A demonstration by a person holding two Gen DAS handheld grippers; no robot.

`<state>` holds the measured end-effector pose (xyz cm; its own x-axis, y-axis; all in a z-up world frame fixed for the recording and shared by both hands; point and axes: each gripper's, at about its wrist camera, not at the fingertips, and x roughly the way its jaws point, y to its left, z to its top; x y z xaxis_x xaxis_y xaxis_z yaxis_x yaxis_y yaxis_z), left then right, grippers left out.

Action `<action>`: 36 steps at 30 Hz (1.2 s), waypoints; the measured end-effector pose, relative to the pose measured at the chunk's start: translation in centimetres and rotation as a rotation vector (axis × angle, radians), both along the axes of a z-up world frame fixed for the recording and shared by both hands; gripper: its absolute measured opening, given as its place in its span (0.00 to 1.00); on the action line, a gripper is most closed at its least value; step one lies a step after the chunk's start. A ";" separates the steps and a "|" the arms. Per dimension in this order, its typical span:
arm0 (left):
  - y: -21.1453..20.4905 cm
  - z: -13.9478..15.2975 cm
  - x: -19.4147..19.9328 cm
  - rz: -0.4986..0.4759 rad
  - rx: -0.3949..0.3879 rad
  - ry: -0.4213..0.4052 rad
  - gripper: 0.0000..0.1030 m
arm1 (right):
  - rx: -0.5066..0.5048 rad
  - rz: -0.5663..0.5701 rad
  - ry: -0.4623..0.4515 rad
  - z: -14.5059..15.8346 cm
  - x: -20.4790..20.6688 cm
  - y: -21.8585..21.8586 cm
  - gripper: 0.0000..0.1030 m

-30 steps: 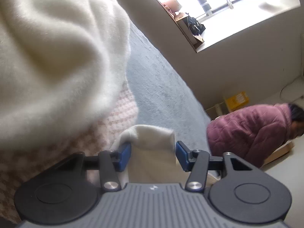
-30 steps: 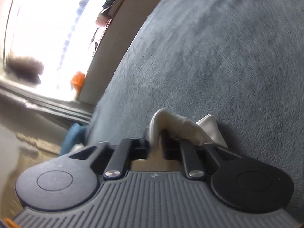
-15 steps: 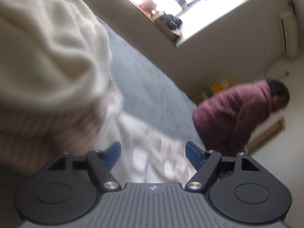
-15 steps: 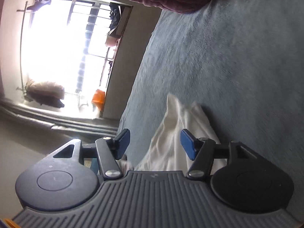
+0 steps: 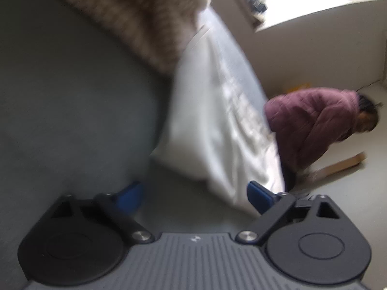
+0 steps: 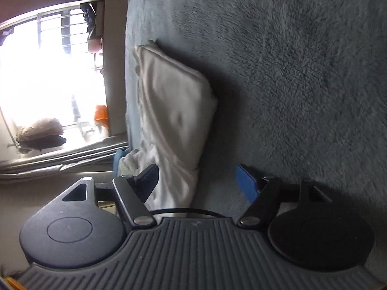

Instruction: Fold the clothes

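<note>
A folded white garment [image 6: 174, 111] lies flat on the grey-blue fleece blanket [image 6: 290, 60]. It also shows, blurred, in the left wrist view [image 5: 217, 125]. My left gripper [image 5: 196, 193] is open and empty, its fingers just short of the garment's near corner. My right gripper [image 6: 198, 181] is open and empty, with the garment's near end between its blue-padded fingers [image 6: 246, 183] but not pinched. A brown-and-white checked garment [image 5: 135, 12] lies beyond the white one in the left wrist view.
A person in a purple quilted jacket [image 5: 314, 120] bends over at the far side of the bed. A bright window [image 6: 48, 72] with a ledge and an orange object [image 6: 100, 116] lies beyond. Another pale cloth [image 6: 128, 162] is heaped past the garment.
Both grippers have opened and let go of the white garment, which now lies folded on the blanket. Both have pulled back; the fluffy white cloth has left the left view.
</note>
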<state>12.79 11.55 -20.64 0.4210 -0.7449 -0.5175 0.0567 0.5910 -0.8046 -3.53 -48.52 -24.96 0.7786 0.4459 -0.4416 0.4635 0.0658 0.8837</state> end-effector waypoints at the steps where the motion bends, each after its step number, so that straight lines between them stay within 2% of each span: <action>1: -0.1 -0.2 0.2 0.019 -0.009 -0.006 0.92 | -0.008 -0.005 -0.005 -0.1 0.6 0.0 0.69; 4: -0.7 -0.7 0.9 0.052 -0.031 -0.036 0.92 | -0.087 -0.011 -0.035 0.4 2.4 0.1 0.69; 6: -1.3 -0.7 1.1 0.055 -0.011 -0.062 0.91 | -0.122 -0.027 -0.049 0.4 3.7 0.1 0.69; 9: -2.1 -0.8 1.5 0.057 0.018 -0.084 0.72 | -0.132 -0.059 -0.072 0.3 5.5 -0.1 0.69; 11: -2.2 -0.9 1.8 0.068 0.037 -0.084 0.52 | -0.153 -0.059 -0.084 0.3 6.7 -0.2 0.68; 12: -1.9 -0.9 2.0 0.072 0.049 -0.079 0.46 | -0.163 -0.059 -0.089 0.4 7.2 -0.3 0.67; 13: -2.3 -0.9 2.3 0.075 0.056 -0.076 0.37 | -0.174 -0.059 -0.095 0.4 7.8 -0.4 0.66; 14: -2.6 -0.8 2.6 0.078 0.062 -0.072 0.30 | -0.194 -0.058 -0.096 0.6 7.9 -0.3 0.62; 15: -3.2 -0.9 2.7 0.082 0.070 -0.072 0.28 | -0.215 -0.058 -0.095 0.8 8.0 -0.2 0.59; 16: -3.3 -0.8 2.6 0.089 0.083 -0.073 0.24 | -0.236 -0.058 -0.095 1.0 8.0 -0.1 0.51; 17: -3.4 -0.6 2.5 0.095 0.097 -0.080 0.22 | -0.257 -0.057 -0.095 1.2 8.1 0.0 0.34; 19: -3.7 0.1 2.1 0.109 0.110 -0.093 0.19 | -0.299 -0.057 -0.095 1.7 8.2 0.2 0.18; 23: -3.4 1.9 1.3 0.133 0.079 -0.109 0.15 | -0.384 -0.055 -0.094 2.5 8.4 0.6 0.11; 28: -1.5 4.7 -0.9 0.117 0.035 -0.111 0.13 | -0.361 -0.023 -0.043 2.8 2.1 2.3 0.07; 31: 0.8 6.0 -4.3 0.062 0.072 -0.096 0.13 | -0.346 -0.004 -0.012 3.0 -1.8 3.3 0.07; 35: 4.6 5.9 -9.9 -0.018 0.135 -0.005 0.14 | -0.325 0.023 0.030 3.2 -6.9 4.6 0.07; 36: 5.3 5.0 -11.3 -0.031 0.138 0.037 0.14 | -0.320 0.029 0.040 3.3 -8.2 4.9 0.07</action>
<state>1.51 16.85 -15.65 0.3772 -0.6780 -0.6309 0.0484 0.6947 -0.7176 -11.77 -43.58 -21.68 0.7468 0.3015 -0.5928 0.4911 0.3511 0.7972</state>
